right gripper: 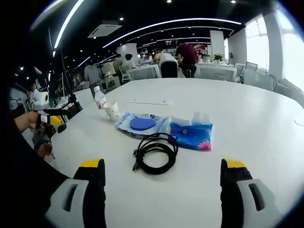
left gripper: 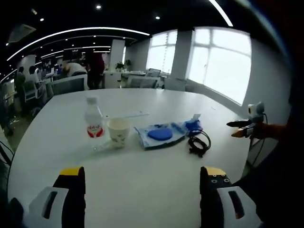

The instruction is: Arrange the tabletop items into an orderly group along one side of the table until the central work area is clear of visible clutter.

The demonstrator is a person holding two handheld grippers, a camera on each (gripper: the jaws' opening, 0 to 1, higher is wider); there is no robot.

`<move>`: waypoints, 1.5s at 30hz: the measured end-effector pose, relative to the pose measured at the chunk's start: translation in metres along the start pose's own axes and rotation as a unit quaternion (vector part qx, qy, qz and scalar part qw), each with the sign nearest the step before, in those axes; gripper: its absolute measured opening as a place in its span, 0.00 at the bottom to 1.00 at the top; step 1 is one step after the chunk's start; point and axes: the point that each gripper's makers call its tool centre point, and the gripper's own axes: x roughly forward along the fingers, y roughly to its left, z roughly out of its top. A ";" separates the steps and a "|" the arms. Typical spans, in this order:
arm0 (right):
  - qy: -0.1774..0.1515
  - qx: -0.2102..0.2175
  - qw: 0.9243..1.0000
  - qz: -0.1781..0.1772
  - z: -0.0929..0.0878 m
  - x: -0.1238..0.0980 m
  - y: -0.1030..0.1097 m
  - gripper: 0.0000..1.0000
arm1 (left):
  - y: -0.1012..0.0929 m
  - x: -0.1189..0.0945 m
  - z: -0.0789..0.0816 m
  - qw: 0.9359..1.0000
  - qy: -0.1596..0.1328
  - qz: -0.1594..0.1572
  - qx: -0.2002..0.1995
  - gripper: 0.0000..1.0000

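Both grippers, left and right, spread wide, holding nothing. Beyond the right fingers lie a cable, tissue pack, blue pouch, cup, bottle; pouch contents unclear. The counter runs out of frame.

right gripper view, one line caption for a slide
Open right tool facing coiled black cable, blue tissue pack, bottle and cup.

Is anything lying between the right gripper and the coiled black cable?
Nothing visible does. The right gripper is open, with only bare table between it and the black cable. The blue tissue pack lies beyond.
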 end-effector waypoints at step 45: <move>-0.008 0.031 1.000 -0.001 0.001 -0.002 0.003 0.97 | -0.004 -0.003 -0.004 1.000 0.002 -0.008 -0.001 1.00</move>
